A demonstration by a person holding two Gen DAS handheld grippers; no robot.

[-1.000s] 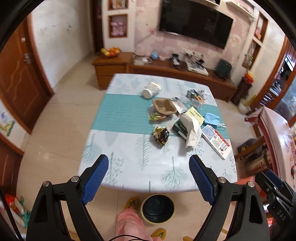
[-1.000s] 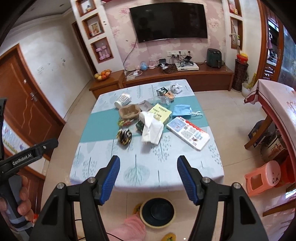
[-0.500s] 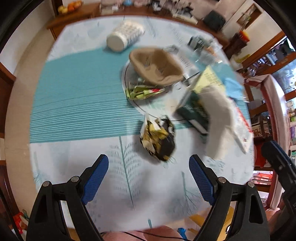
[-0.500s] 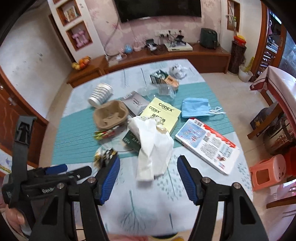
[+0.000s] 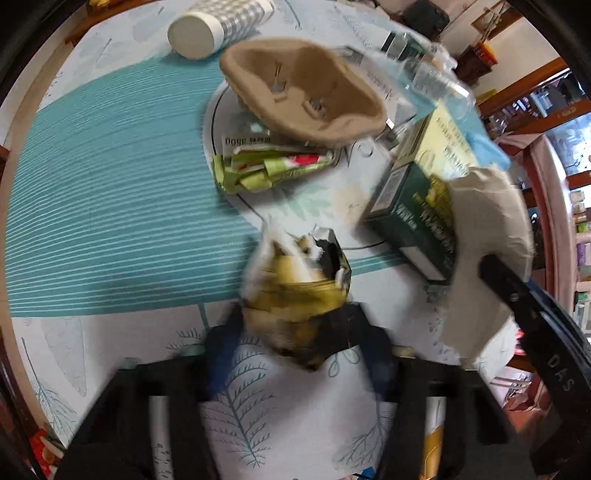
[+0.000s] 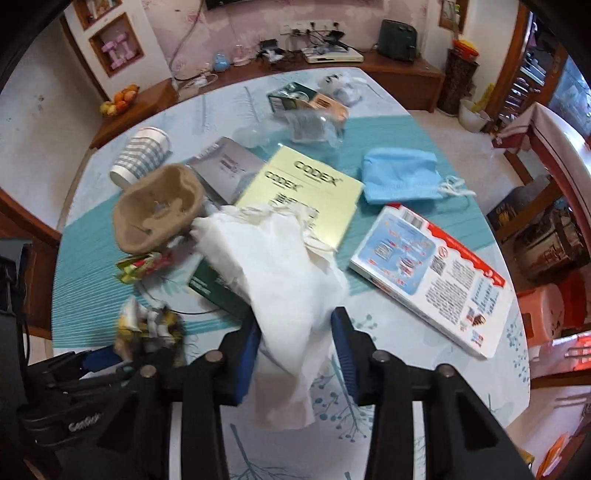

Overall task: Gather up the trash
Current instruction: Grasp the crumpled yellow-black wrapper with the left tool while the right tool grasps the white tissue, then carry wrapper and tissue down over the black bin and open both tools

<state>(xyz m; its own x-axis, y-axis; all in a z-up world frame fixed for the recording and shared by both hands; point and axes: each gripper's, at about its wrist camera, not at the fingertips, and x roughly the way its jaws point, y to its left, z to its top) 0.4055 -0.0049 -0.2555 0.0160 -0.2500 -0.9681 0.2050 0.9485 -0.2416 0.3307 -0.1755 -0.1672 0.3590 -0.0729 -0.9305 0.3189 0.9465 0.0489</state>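
A crumpled yellow and black wrapper (image 5: 295,280) lies on the tablecloth (image 5: 110,221). My left gripper (image 5: 299,350) points down over it. Its jaws are closing, and the blurred blue pads meet the wrapper's sides. A white crumpled tissue (image 6: 280,266) drapes over a dark green box (image 6: 218,291). My right gripper (image 6: 295,350) is closing on the tissue's lower end, which is bunched between the pads. In the right wrist view the left gripper (image 6: 122,354) and the wrapper (image 6: 147,325) show at the lower left.
The table also holds a brown pulp tray (image 5: 303,81), a paper cup (image 5: 207,29), a folded green wrapper (image 5: 269,170), a yellow booklet (image 6: 306,188), a blue mask (image 6: 399,177), a clear bottle (image 6: 310,125) and a red and white box (image 6: 432,277). An orange stool (image 6: 543,310) stands right of the table.
Both grippers came down from above the table's near edge onto the clutter. Their jaws narrowed, the left around the wrapper and the right around the tissue.
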